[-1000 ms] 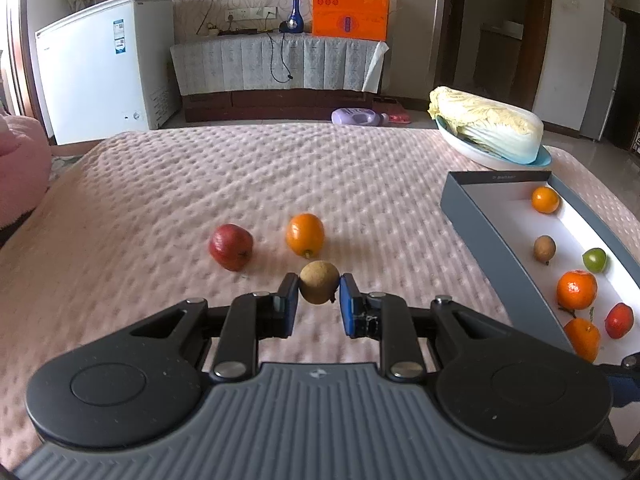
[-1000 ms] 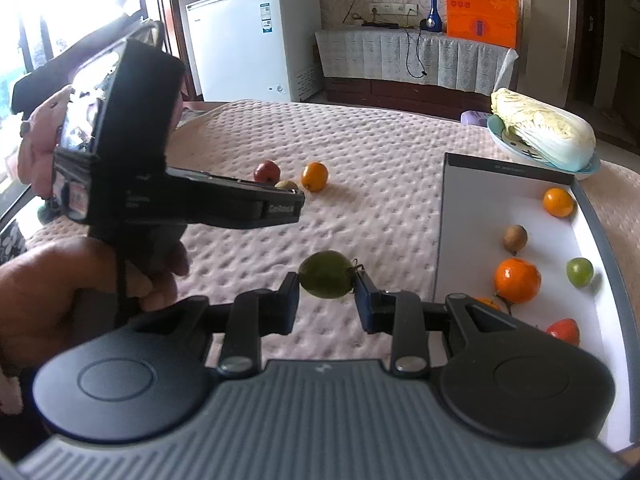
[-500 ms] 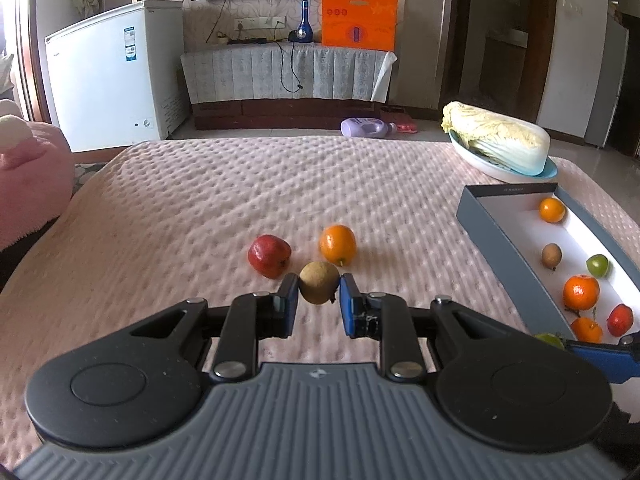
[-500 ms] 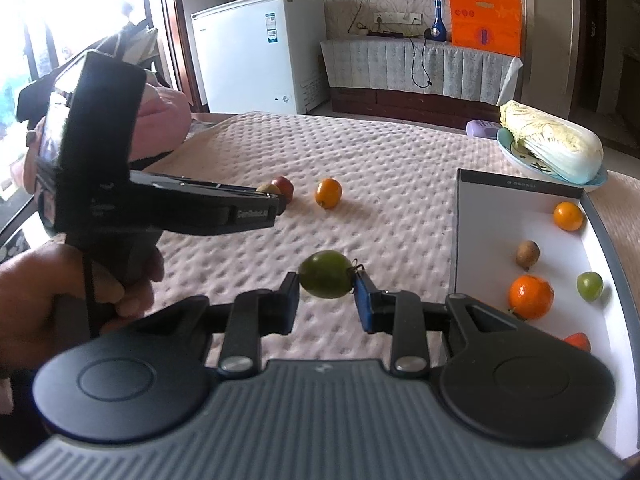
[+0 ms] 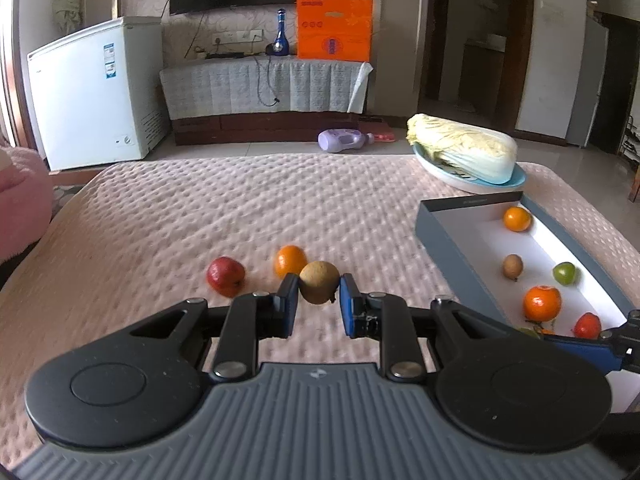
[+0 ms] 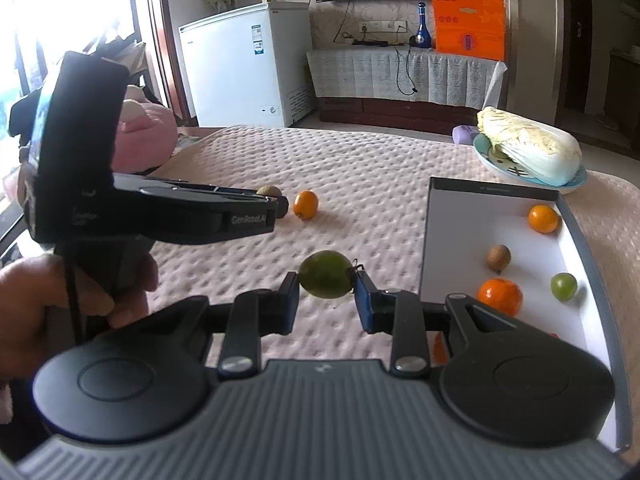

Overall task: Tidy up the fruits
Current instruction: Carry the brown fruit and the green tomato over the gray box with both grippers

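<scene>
Your left gripper (image 5: 319, 294) is clamped on a small brown fruit (image 5: 319, 282) with a dull, rough, russet skin and a slightly oval shape; both blue pads press its sides, and it hangs clear of the cloth. Your right gripper (image 6: 326, 295) is clamped on a smooth, glossy green fruit (image 6: 326, 274) (a short dark stem points toward the right pad).

Below both lies a pink quilted cover (image 5: 200, 208) with a soft, dimpled surface. On it, just beyond the left gripper, rest a red fruit (image 5: 225, 276) with a matte skin and a round orange (image 5: 290, 260) with a pebbled peel, near each other but apart.

To your right sits a shallow rectangular box (image 5: 448, 240), grey rigid walls outside, flat white inside. It holds an orange at the far corner (image 5: 517, 219), a brown fruit (image 5: 512, 267), a green fruit (image 5: 564, 273), a larger orange (image 5: 542, 303) and a red fruit (image 5: 587, 326), all apart.

Behind the box, a ribbed, leafy cabbage (image 5: 460, 152) lies on a pale blue dish (image 5: 516, 182).
</scene>
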Demonstrator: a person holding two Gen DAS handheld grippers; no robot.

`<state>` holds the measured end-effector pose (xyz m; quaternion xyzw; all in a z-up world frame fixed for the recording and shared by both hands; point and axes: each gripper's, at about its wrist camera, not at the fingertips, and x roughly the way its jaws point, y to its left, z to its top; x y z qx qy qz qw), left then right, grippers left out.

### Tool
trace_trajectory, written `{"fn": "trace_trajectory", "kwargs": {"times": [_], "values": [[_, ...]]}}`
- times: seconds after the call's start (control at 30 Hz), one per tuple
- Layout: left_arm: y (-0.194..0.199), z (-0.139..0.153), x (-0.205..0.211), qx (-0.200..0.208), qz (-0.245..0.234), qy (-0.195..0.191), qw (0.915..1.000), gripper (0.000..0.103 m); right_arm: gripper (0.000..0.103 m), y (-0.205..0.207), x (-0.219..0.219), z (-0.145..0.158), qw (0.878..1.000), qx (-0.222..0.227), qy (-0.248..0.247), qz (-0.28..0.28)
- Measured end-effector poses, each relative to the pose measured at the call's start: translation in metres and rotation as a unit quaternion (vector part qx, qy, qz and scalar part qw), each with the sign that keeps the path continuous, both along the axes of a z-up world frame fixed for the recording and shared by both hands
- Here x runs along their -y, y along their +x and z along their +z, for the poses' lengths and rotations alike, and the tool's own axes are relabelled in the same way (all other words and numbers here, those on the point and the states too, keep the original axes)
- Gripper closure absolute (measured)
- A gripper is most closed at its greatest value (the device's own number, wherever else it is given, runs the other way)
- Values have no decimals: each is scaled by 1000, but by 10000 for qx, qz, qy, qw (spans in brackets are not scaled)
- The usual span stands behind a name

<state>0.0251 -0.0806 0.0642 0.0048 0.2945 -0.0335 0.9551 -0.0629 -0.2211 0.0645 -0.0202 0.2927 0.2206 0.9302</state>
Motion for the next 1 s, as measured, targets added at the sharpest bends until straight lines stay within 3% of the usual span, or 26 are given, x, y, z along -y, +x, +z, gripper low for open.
{"fn": "trace_trajectory", "kwargs": {"times": [1.0], "values": [[7,-1,82,60,-658,-157,9977,77,70,-13,77,5,9972,84,66,-736]]}}
